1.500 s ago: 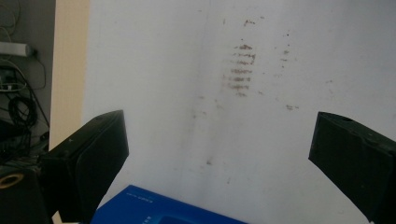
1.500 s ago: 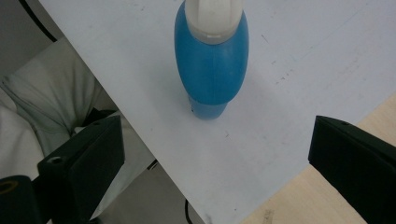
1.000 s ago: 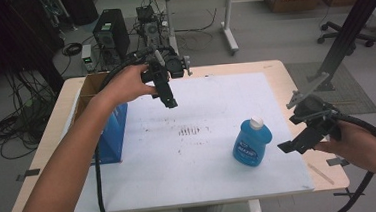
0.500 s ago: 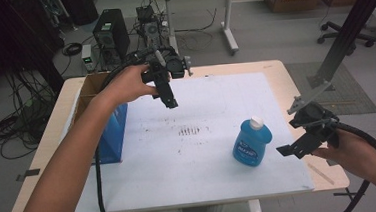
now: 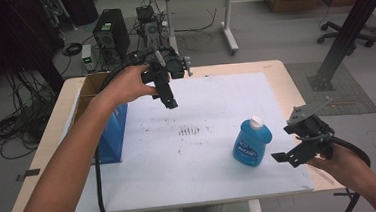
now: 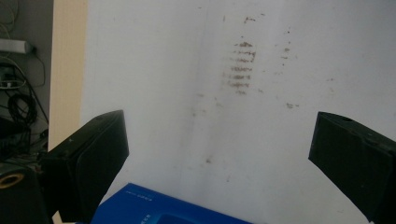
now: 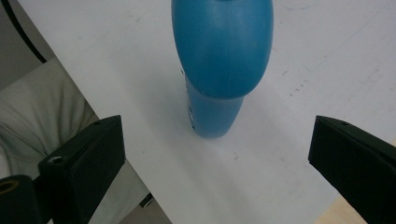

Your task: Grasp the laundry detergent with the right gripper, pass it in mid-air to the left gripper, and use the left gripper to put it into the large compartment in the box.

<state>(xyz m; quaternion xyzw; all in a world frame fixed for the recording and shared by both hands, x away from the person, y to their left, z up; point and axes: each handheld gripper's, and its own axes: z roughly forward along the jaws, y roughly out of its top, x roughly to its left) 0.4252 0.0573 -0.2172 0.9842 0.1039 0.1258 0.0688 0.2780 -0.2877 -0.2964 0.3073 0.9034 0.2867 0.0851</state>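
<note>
The tabletop [image 5: 146, 189] is seen from above the near edge, looking forward and down, with the floor behind included. From the left claw [image 5: 171, 104], the smudged white sheet [image 6: 187, 93] is viewed steeply downward at middling range. From the right claw [image 5: 285, 158], the blue bottle [image 7: 222, 51] is viewed close up. The bottle [image 5: 251, 144] and the sheet's smudges [image 5: 192, 131] are shared with the high view.
</note>
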